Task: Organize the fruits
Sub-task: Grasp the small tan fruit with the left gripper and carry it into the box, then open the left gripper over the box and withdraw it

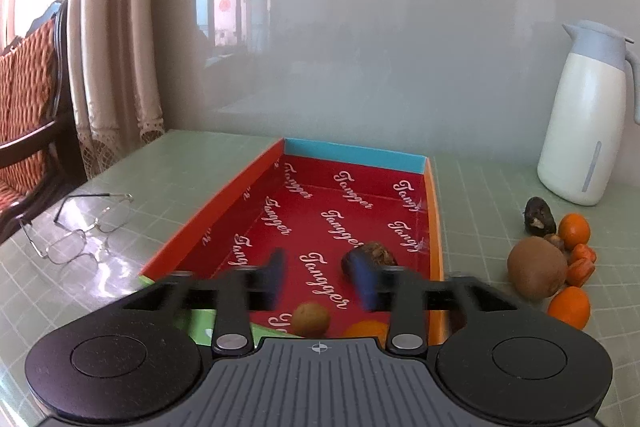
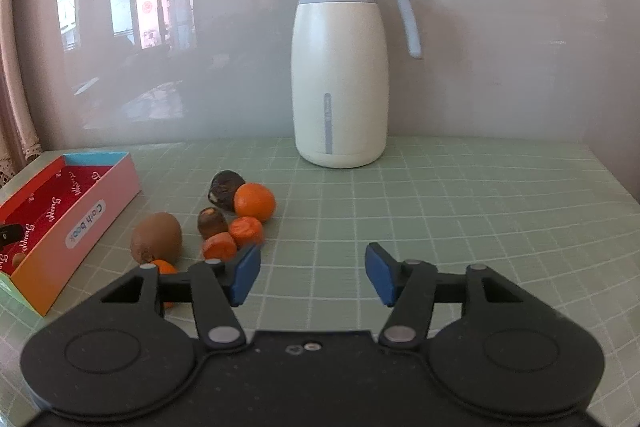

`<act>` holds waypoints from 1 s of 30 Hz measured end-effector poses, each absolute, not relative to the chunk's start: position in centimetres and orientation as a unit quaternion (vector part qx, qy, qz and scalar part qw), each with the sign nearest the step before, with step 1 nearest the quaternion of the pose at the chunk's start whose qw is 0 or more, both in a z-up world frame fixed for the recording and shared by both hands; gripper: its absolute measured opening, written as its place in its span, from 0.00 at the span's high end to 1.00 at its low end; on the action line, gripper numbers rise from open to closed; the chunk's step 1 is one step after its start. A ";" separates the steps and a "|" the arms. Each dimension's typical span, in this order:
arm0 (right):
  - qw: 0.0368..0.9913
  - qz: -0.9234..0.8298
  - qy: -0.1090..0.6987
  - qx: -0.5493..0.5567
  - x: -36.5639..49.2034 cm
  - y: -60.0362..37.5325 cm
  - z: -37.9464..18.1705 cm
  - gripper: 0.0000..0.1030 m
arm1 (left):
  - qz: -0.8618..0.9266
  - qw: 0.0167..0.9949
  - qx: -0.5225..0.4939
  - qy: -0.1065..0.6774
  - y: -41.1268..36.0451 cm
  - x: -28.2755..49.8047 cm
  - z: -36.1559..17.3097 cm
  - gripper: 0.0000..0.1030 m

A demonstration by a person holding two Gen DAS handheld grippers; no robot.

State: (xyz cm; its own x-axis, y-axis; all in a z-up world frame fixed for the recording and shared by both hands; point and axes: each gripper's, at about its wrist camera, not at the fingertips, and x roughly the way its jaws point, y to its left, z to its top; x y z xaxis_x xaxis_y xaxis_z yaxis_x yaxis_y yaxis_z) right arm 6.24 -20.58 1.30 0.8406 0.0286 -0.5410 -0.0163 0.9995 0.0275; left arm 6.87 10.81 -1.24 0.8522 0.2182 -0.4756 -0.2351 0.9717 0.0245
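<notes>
Table (image 2: pixel 480 195): green grid mat, fills lower frame; work surface.
Jug (image 2: pixel 340 67): white w/ grey lid, centre back by wall; clear of the work.
Box (image 1: pixel 352 211): red-lined, centre of left view; likely the sorting bin. Holds a brown fruit (image 1: pixel 378 253), a walnut-like nut (image 1: pixel 311 319) and an orange piece at bottom edge.
Left gripper (image 1: pixel 324 279): over box, jaws parted, nothing between; brown fruit lies just behind one pad.
Right gripper (image 2: pixel 312 275): jaws apart, empty, lower centre, beside the pile.
Loose pile, left of centre: kiwi (image 2: pixel 157 237), orange (image 2: pixel 255 202), dark fruit (image 2: pixel 226 187), small orange bits; still outside the box.
Glasses (image 1: pixel 80 231): lower left, unrelated.
</notes>
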 end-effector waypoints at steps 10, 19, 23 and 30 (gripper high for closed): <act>0.958 0.029 0.284 0.008 6.6 -19.1 1.0 0.41 | 0.148 0.966 0.011 0.211 11.3 5.1 -0.6 0.02; 0.956 0.051 0.288 0.003 7.1 -16.6 0.6 0.41 | 0.163 0.963 0.014 0.212 12.9 4.5 -0.7 0.00; 0.955 0.069 0.289 0.001 8.0 -14.6 0.2 0.41 | 0.174 0.961 0.013 0.213 14.2 3.9 -0.9 0.00; 0.951 0.100 0.291 -0.005 9.8 -10.5 -0.5 0.41 | 0.203 0.954 0.002 0.221 17.5 2.7 -1.5 0.00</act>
State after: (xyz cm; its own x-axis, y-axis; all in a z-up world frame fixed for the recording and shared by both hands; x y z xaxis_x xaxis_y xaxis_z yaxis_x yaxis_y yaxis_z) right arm 9.77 -10.52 -0.54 0.8102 0.1869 -0.5555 -0.1924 0.9801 0.0491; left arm 2.68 17.51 -1.54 0.8199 0.3885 -0.4205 -0.3866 0.9174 0.0939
